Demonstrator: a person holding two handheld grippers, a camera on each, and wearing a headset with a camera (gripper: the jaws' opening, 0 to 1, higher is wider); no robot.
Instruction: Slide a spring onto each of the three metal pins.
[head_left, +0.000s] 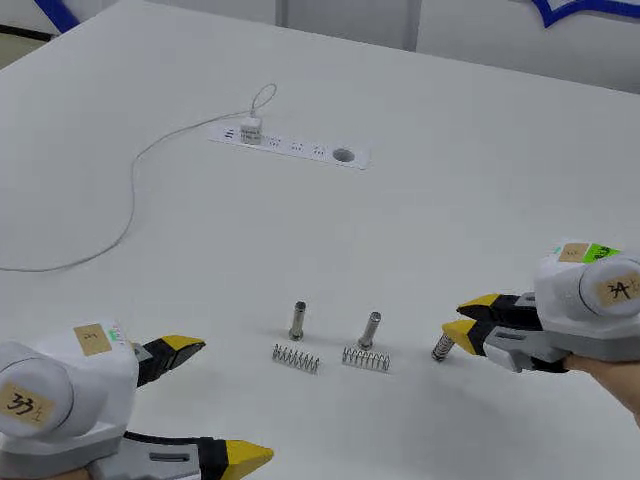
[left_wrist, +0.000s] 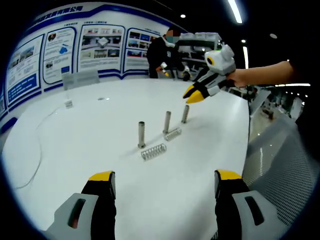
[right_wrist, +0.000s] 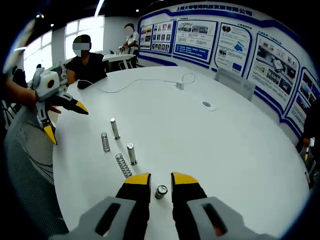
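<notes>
L gripper hung wide open w/ nothing in it. R gripper had its jaws slightly apart, also empty, tips just by the third pin, which looked already sprung. Next imo: pinch a loose spring by one end and keep it vertical over a bare pin. Couldn't tell if the fitted coil was fully seated, too small.

Left gripper, right gripper: white housings, grey bodies, yellow-tipped black jaws; handwritten tan stickers.
</notes>
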